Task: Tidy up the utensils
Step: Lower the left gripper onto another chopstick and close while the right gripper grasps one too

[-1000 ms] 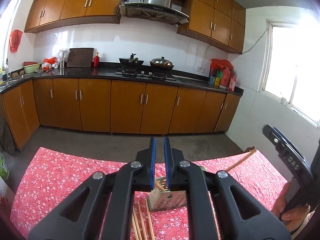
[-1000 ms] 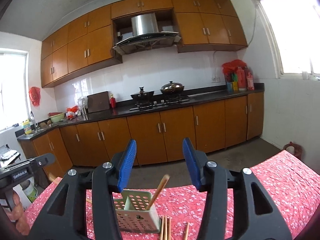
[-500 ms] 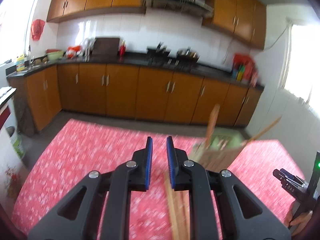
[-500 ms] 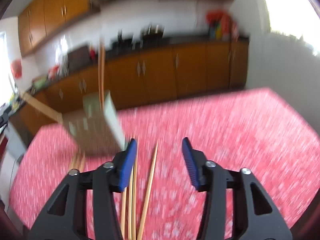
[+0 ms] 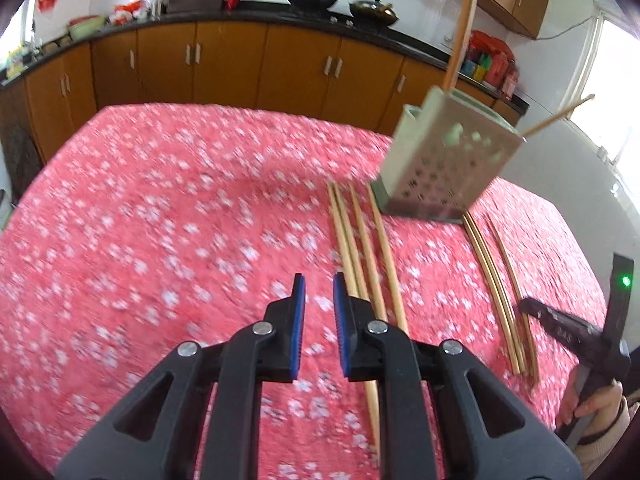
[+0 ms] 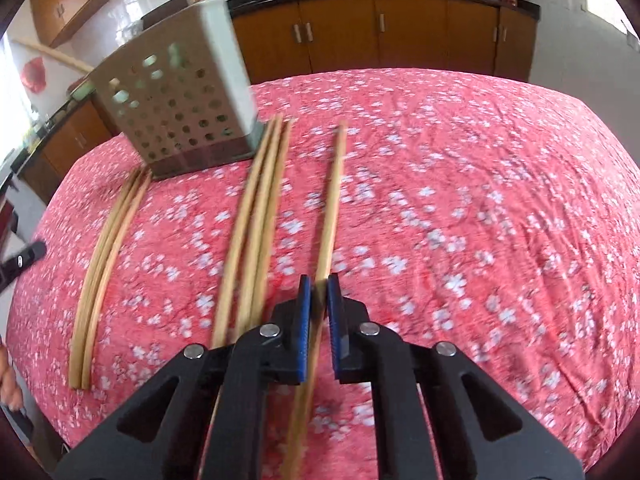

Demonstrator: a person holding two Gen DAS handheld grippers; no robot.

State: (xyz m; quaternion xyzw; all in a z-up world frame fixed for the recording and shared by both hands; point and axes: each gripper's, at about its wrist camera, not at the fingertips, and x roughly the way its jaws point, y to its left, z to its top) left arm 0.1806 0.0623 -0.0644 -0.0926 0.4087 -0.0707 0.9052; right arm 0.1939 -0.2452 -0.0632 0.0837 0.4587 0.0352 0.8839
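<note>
While our right gripper (image 6: 317, 292) pointed down at the table, its blue pads had closed on a single chopstick (image 6: 333, 200), the one lying by itself to the right of the others, and the stick ran between the jaws toward the holder. Our left gripper (image 5: 319, 286) hung over the red flowered cloth (image 5: 160, 220) with its jaws drawn nearly together and nothing between them; its right finger (image 5: 340, 308) stood just beside the near ends of a loose group of chopsticks (image 5: 360, 248). The perforated utensil holder (image 6: 176, 104) stood upright on the cloth at the far ends of the sticks, and we saw two chopsticks already standing in it, one nearly upright (image 5: 464, 24) and one leaning far out over its rim (image 5: 560, 118). In the right wrist view three more chopsticks (image 6: 260, 200) lay side by side just left of the clamped one, and a further bundle (image 6: 108, 248) lay well to the left, with its far ends at the foot of the holder. At the edge of the left wrist view we could see a hand (image 5: 592, 404) wrapped around the handle of the other tool. Behind the table ran wooden cabinets (image 5: 240, 56) under a dark countertop bearing two pots (image 5: 340, 0).
</note>
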